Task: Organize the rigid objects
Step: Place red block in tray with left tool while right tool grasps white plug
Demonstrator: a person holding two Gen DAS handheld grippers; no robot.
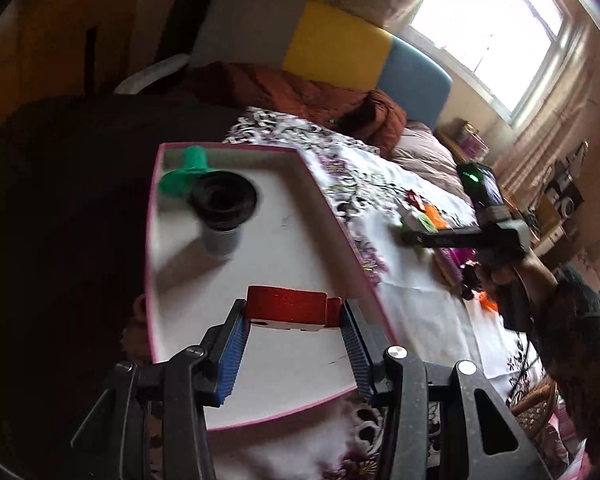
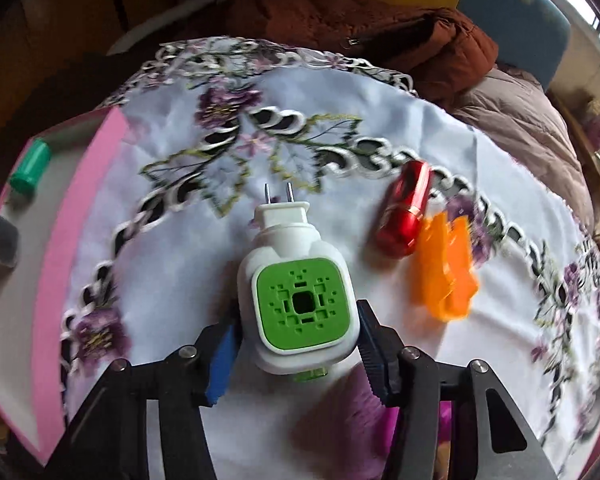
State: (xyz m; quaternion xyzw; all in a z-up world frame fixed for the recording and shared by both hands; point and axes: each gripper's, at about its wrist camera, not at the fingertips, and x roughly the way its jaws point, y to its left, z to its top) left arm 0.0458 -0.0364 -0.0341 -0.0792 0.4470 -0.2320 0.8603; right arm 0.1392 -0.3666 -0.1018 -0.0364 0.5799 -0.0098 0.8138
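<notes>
Red tube (image 2: 404, 210) and orange clip (image 2: 446, 270) beside claw-held plug-in (image 2: 300, 300).

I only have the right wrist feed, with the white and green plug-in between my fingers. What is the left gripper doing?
Observer: The left gripper is shut on a red block, over the pink-rimmed tray.
Operator: What's in that tray? I see only its edge.
Observer: A green plastic piece and a black and grey cylinder at its far end.
Operator: Is the near end free?
Observer: Only the red block is there.
</notes>
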